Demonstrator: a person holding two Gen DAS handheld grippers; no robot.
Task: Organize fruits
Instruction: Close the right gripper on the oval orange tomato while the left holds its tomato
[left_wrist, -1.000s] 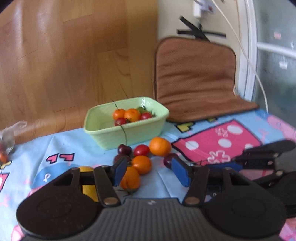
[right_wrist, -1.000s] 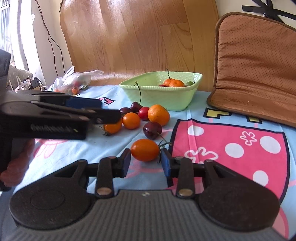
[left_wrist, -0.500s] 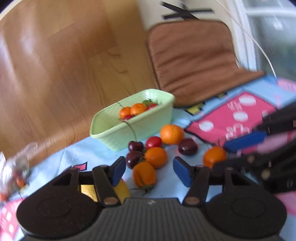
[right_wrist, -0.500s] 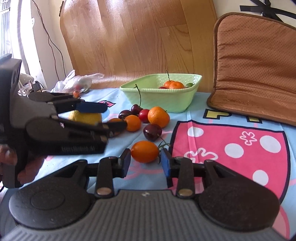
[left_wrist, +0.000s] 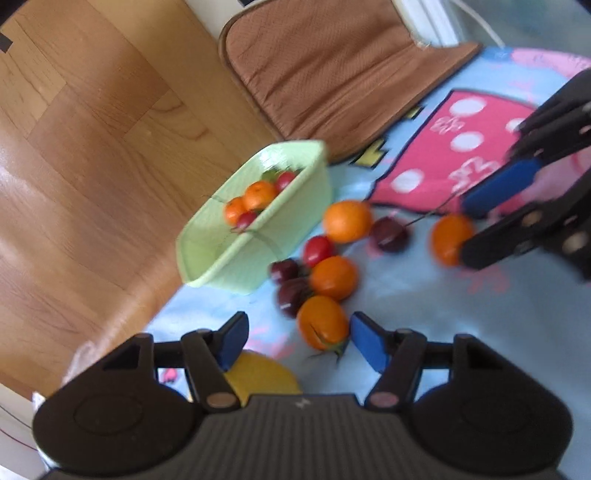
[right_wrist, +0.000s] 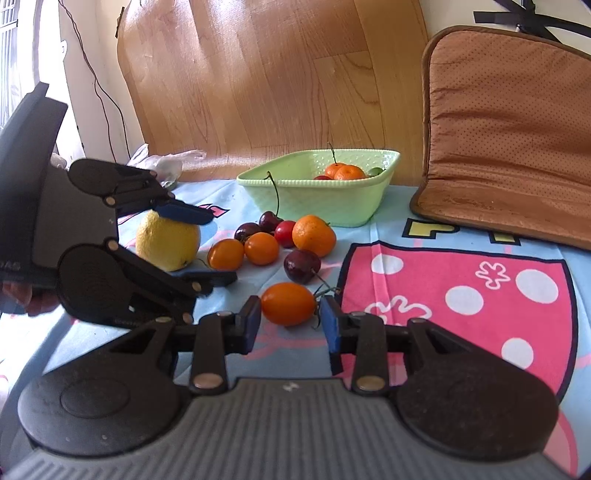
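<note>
A pale green basket (left_wrist: 258, 254) (right_wrist: 332, 206) holds a few mandarins and small red fruit. In front of it lie a mandarin (right_wrist: 314, 234), orange tomatoes (right_wrist: 261, 248), a red tomato and dark cherries (right_wrist: 302, 266). My left gripper (left_wrist: 300, 341) (right_wrist: 218, 248) is open and rolled on its side. A split orange tomato (left_wrist: 323, 326) sits between its pads, close to the right one. A yellow lemon (right_wrist: 168, 240) lies under its other finger. My right gripper (right_wrist: 290, 323) (left_wrist: 467, 230) is shut on an oval orange tomato (right_wrist: 288, 302) resting on the cloth.
A brown seat cushion (right_wrist: 509, 140) leans at the back right. A wooden board (right_wrist: 277, 74) stands behind the basket, with a clear plastic bag (right_wrist: 166, 162) at the back left. A hand (right_wrist: 22, 299) holds the left gripper. The pink patterned cloth (right_wrist: 461, 280) spreads to the right.
The left gripper has rolled on its side, widened its jaws and shifted over the split orange tomato. The right gripper and its tomato have stayed put.
</note>
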